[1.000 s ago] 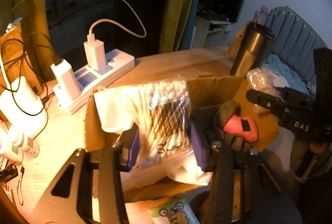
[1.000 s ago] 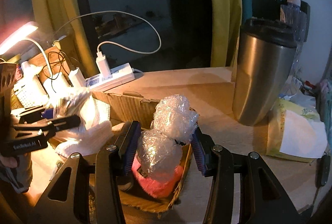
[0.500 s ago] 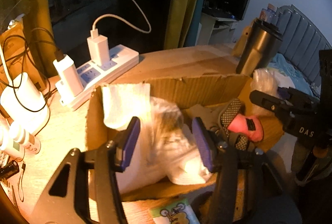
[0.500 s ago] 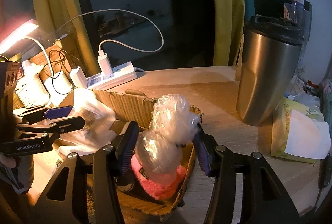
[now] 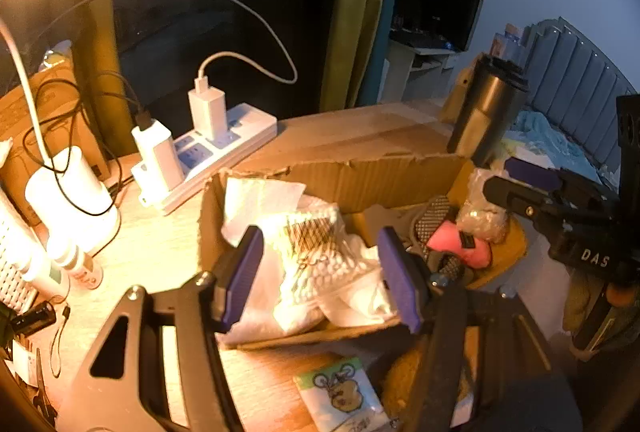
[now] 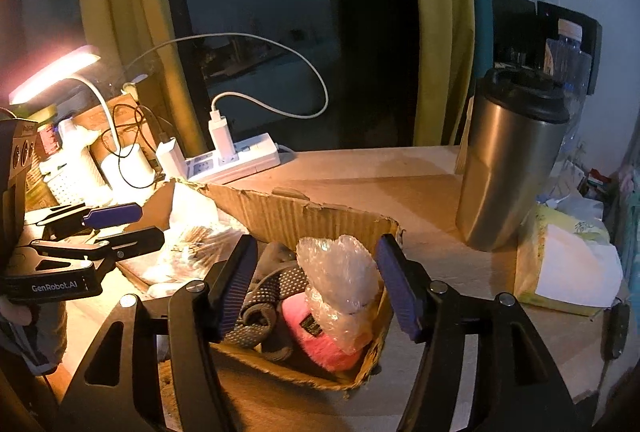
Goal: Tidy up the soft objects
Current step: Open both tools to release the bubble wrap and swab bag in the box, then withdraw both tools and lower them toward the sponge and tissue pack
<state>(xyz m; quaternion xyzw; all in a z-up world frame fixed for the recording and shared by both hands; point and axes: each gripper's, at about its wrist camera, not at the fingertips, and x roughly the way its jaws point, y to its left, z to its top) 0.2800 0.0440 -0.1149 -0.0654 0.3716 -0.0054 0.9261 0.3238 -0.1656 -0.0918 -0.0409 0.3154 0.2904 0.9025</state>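
Blue pads of our left hand-held gripper (image 5: 320,272) frame the bag of cotton swabs (image 5: 316,264), which lies in the left half of the cardboard box (image 5: 360,180); the jaws are opening and the pads stand clear of the bag on both sides. Our right hand-held gripper (image 6: 316,280) is also opening, with the bubble wrap bundle (image 6: 340,280) between its pads but untouched, resting on the pink plush (image 6: 316,336) at the right end of the box. Each soft thing sits directly ahead of and slightly below its own gripper, and the bundle's long axis stands roughly upright. We judge both items released, so the next move is a withdrawal. Beyond the box, the bench (image 6: 360,168) carries a power strip (image 5: 216,152) and a steel tumbler (image 6: 508,168).
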